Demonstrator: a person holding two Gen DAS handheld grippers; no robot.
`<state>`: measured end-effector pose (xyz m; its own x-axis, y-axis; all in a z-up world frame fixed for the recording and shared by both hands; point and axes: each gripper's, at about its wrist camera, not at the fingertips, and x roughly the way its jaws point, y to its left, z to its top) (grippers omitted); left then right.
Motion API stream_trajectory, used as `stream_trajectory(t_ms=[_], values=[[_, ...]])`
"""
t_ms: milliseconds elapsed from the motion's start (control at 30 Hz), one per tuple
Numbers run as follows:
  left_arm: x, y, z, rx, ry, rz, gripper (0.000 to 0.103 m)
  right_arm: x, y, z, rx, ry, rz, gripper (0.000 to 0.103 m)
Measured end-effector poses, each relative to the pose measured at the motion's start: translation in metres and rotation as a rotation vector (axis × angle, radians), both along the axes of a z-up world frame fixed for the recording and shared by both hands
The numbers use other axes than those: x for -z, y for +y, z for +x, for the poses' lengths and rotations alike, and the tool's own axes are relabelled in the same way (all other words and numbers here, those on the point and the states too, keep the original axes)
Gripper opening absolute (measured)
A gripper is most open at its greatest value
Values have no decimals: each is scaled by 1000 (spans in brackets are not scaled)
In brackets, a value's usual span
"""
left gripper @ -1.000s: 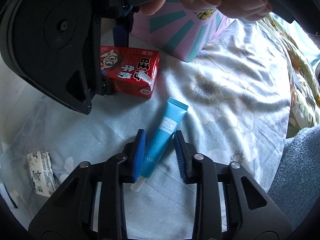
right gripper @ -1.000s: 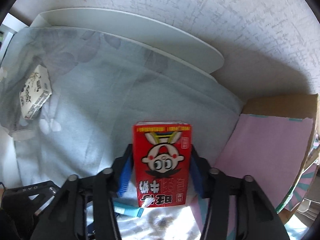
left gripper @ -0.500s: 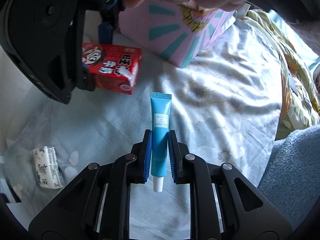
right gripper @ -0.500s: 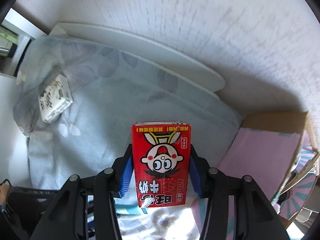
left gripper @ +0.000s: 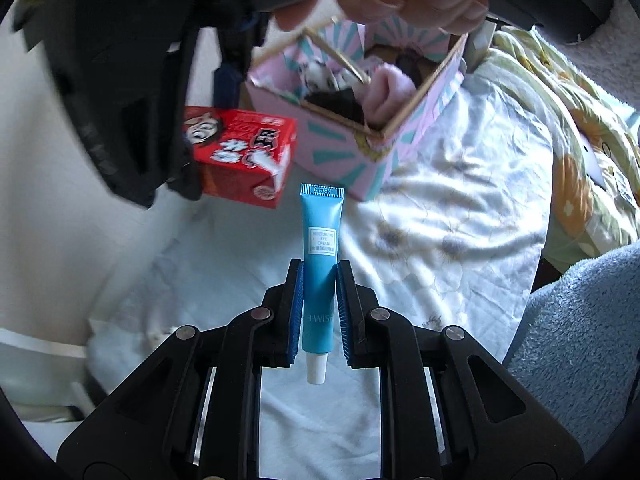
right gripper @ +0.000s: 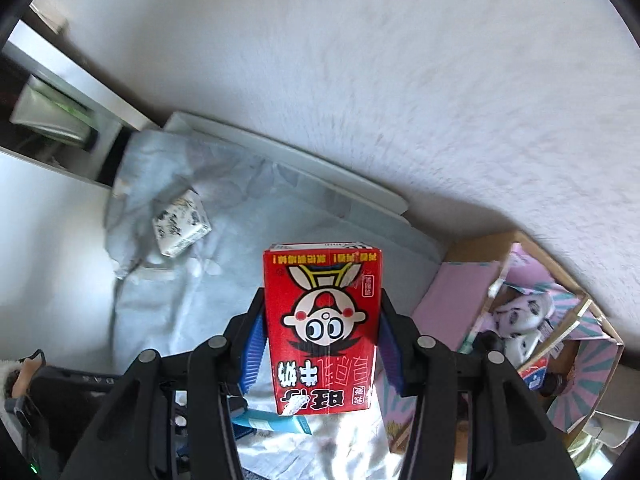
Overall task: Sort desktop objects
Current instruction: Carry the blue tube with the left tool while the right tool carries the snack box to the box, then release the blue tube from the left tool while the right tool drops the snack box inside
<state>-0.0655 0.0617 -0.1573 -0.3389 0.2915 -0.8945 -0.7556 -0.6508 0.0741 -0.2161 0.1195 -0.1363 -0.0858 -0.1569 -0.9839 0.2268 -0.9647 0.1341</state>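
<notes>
My left gripper (left gripper: 319, 276) is shut on a blue eye-cream tube (left gripper: 321, 248), cap end toward the camera, held well above the floral cloth (left gripper: 460, 232). The right gripper (right gripper: 322, 300) is shut on a red milk carton (right gripper: 323, 320) with a cartoon face, printed upside down in its wrist view. From the left wrist view that carton (left gripper: 244, 156) hangs up left, under the right gripper's black body (left gripper: 132, 92) and the person's fingers (left gripper: 412, 0). A pink and teal box (left gripper: 360, 128) stands open behind the tube, with soft items inside. The tube's tail (right gripper: 272, 422) shows below the carton.
A small white patterned pack (right gripper: 181, 224) lies on the pale cloth (right gripper: 168, 320) at left. The open pink box (right gripper: 552, 344) with a plush inside sits at right by a white wall (right gripper: 360, 80). A blue fluffy blanket (left gripper: 580, 320) and yellow floral bedding (left gripper: 580, 140) border the right.
Both grippers have risen off the cloth with their loads. The left jaws closed on the tube, which now stands straight between them. The pink box's open top has come into view.
</notes>
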Motion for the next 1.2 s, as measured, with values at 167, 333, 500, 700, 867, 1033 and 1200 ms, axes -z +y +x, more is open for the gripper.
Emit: stream_trajectory(t_ms=[167,333,500,700,867,1033,1200], values=[[-27,4,-8,-11,38,22,14,-28,2,23,35,47,-24,46],[-44,14,-30,-50,43,51,14,-43,33,34,91,111,-19,46],[-57,47,-47,-37,56,45,14,-60,90,47,148,130,38,46],[-57,106,-71,-21,25,38,14,-56,160,71,262,119,40,46],[-43,167,-91,14,-34,46,14,-30,207,85,322,82,61,46],[-16,211,-113,-19,-119,41,14,-1,244,94,351,37,54,46],[6,230,-125,-36,-160,9,14,36,266,96,350,-16,25,46]])
